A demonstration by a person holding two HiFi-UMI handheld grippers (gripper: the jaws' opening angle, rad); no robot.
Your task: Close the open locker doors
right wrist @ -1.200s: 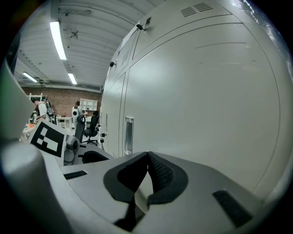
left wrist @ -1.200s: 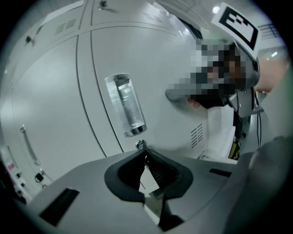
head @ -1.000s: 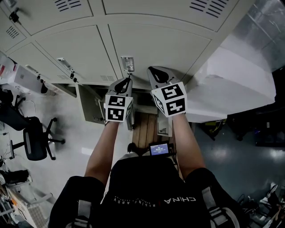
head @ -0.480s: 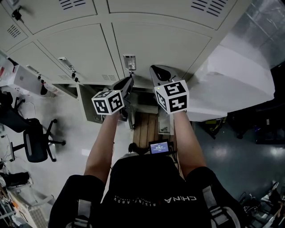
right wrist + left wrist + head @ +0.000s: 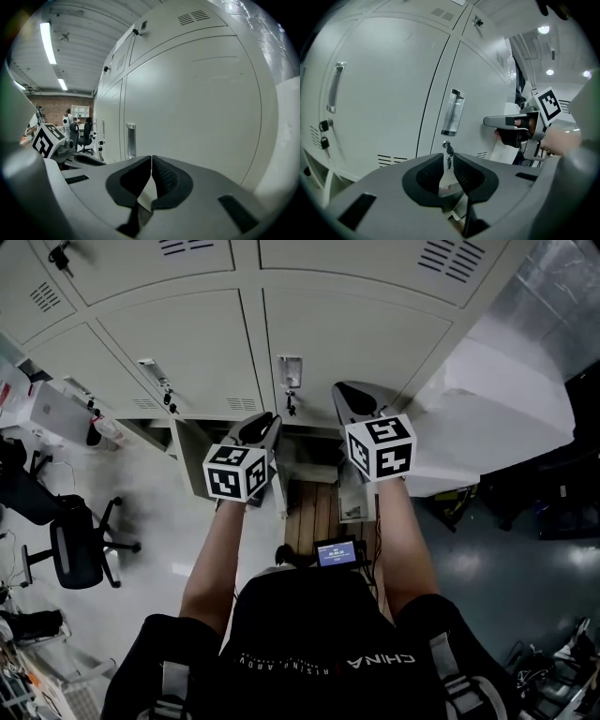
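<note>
Lockers (image 5: 356,343) fill the wall. The door (image 5: 478,84) straight ahead sits flush, its key (image 5: 447,151) hanging below the handle (image 5: 453,112). Lower down, an open door (image 5: 190,457) juts toward the person, so the closing work looks unfinished there. The left hand-held gripper (image 5: 449,165) aims at the key, its jaws easing apart with nothing between them. The right hand-held gripper (image 5: 151,164) is pressed together and empty. The forearms (image 5: 217,549) reach forward side by side, close to the locker face.
</note>
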